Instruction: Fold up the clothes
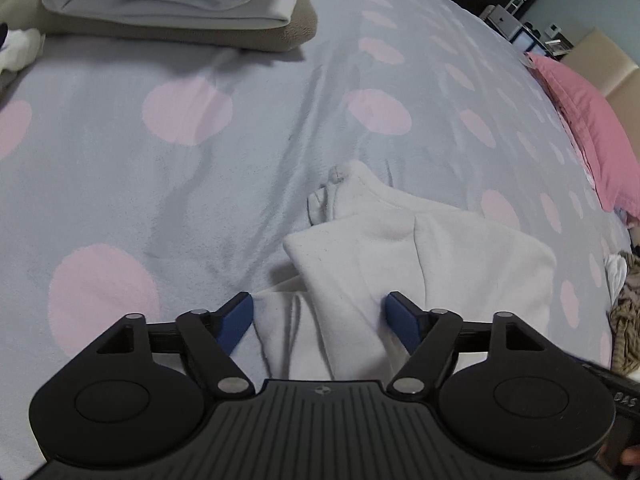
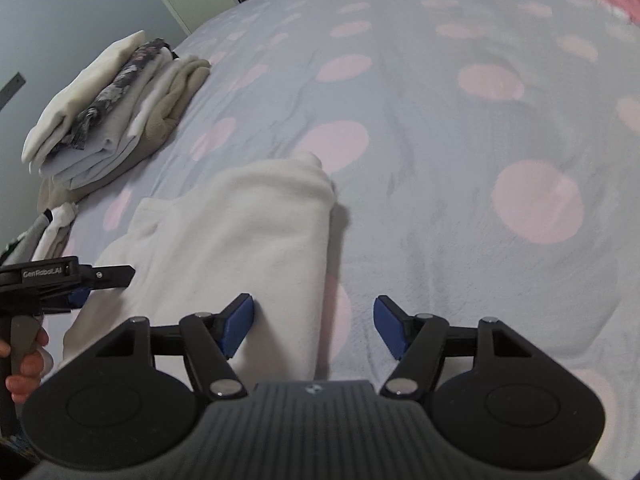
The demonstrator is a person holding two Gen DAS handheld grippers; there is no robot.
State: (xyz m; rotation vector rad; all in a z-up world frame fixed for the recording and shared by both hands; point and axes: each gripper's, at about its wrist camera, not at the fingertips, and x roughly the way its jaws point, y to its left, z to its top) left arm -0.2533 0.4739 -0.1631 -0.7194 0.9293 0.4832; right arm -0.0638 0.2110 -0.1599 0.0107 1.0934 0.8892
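A white fleece garment [image 1: 400, 256], partly folded, lies on the grey bedspread with pink dots [image 1: 180, 168]. It also shows in the right wrist view [image 2: 240, 232]. My left gripper [image 1: 319, 318] is open, its blue fingers either side of the garment's near part, just above it. My right gripper [image 2: 314, 326] is open over the garment's right edge, its left finger [image 2: 238, 326] on the cloth. The left gripper also shows at the left of the right wrist view [image 2: 80, 284], held in a hand.
A stack of folded clothes [image 1: 172, 4] sits at the far left of the bed; it also shows in the right wrist view [image 2: 108, 112]. A pink pillow [image 1: 588, 128] lies at the right. Unfolded clothes [image 1: 622, 320] lie at the right edge.
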